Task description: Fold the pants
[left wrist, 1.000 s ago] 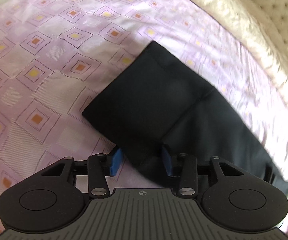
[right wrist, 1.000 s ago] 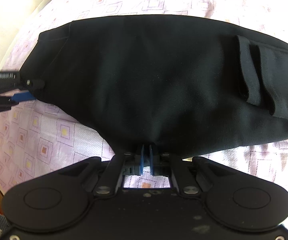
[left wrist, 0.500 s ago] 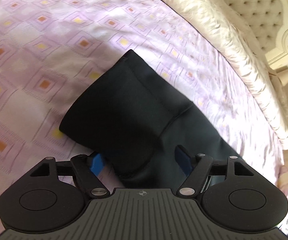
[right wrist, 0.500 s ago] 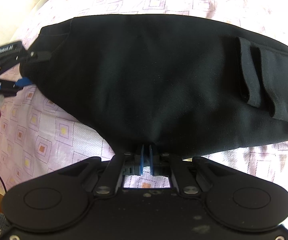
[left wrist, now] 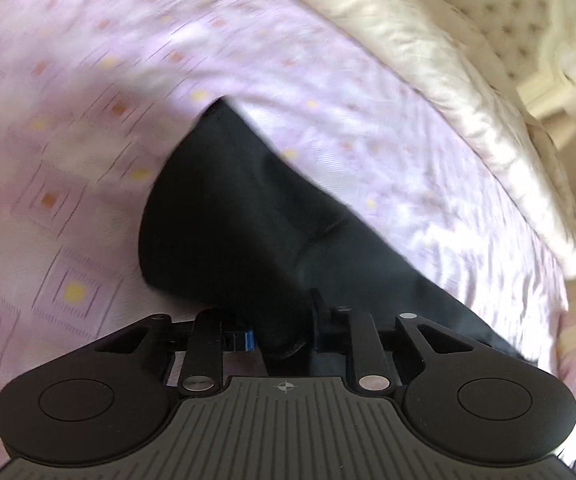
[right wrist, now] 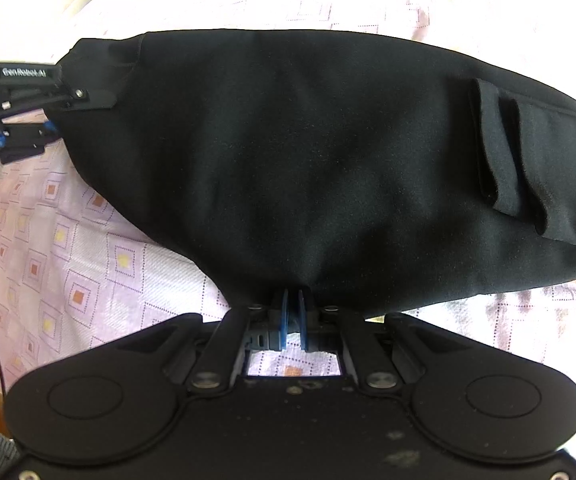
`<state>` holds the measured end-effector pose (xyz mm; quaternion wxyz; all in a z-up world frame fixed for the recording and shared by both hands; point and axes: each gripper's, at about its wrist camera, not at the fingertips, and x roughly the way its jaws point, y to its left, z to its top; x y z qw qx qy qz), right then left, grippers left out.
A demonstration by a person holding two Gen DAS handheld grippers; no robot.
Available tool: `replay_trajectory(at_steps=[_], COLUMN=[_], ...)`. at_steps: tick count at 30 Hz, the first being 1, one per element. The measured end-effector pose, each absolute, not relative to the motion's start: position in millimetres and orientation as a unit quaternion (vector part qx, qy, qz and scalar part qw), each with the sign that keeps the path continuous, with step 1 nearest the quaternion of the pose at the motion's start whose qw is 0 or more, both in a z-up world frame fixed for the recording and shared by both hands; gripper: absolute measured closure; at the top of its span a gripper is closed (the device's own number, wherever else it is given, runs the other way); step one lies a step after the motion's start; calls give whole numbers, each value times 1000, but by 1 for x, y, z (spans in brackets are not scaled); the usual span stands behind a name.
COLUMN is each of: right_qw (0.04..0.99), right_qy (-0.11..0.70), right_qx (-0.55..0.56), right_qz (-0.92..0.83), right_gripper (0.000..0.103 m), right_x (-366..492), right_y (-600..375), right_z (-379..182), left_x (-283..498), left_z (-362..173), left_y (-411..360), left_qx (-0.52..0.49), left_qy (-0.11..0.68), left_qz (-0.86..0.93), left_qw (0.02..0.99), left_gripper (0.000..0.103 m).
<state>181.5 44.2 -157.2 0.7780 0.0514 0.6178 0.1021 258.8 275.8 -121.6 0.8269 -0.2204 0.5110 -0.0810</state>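
Black pants (right wrist: 308,160) lie on a bed with a lilac diamond-print sheet (right wrist: 67,272). Right wrist view: right tongs (right wrist: 292,312) pinched narrow on the near edge of the pants, blue pads nearly touching with fabric bunched between. The same view shows the left tongs (right wrist: 53,114) at far left, one finger on top of the pants' end and one below it, plus a folded flap (right wrist: 504,160) of cloth at the right.

Left wrist view, motion-blurred: left tongs (left wrist: 281,334) closed on a fold of the pants (left wrist: 247,216), fabric filling the gap between the fingers. Only this view shows the cream quilt (left wrist: 428,60) along the bed's far side and the tufted headboard (left wrist: 500,0) beyond.
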Motion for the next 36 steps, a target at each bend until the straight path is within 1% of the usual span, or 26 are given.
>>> replay_trajectory(at_steps=[4, 8, 12, 15, 17, 19, 23, 28, 30, 33, 34, 36], right_qw=[775, 780, 800, 789, 785, 798, 805, 814, 816, 818, 819, 821], right_qy=[622, 613, 582, 587, 586, 565, 557, 554, 553, 553, 552, 549], right_qx=[48, 39, 65, 105, 136, 153, 163, 147, 146, 143, 144, 149], right_qz=[106, 118, 126, 149, 146, 143, 125, 92, 82, 67, 62, 53], right_gripper=[97, 98, 102, 102, 98, 88, 81, 79, 79, 75, 73, 71], right_x=[183, 180, 166, 169, 172, 169, 160, 144, 138, 130, 129, 128], right_y=[46, 47, 36, 18, -2, -28, -86, -159, -183, -212, -220, -236], right_z=[-158, -160, -165, -164, -158, -145, -131, -123, -122, -120, -120, -118], left_x=[258, 253, 247, 237, 231, 225, 218, 215, 214, 208, 206, 199], left_z=[-87, -52, -32, -25, -21, -22, -32, -71, -85, -95, -94, -88], left_y=[255, 219, 176, 139, 115, 92, 35, -35, -60, -86, -92, -98], left_qx=[-236, -227, -224, -195, -177, -175, -164, -153, -141, -123, -116, -116], left_qy=[475, 439, 421, 417, 418, 419, 426, 465, 488, 502, 500, 492], left_qz=[-114, -152, -183, -203, -212, -217, -226, -226, -221, -228, -229, -235], left_qw=[840, 856, 860, 864, 866, 864, 861, 842, 833, 825, 827, 830], left_gripper=[81, 81, 81, 81, 81, 81, 81, 80, 77, 67, 60, 54])
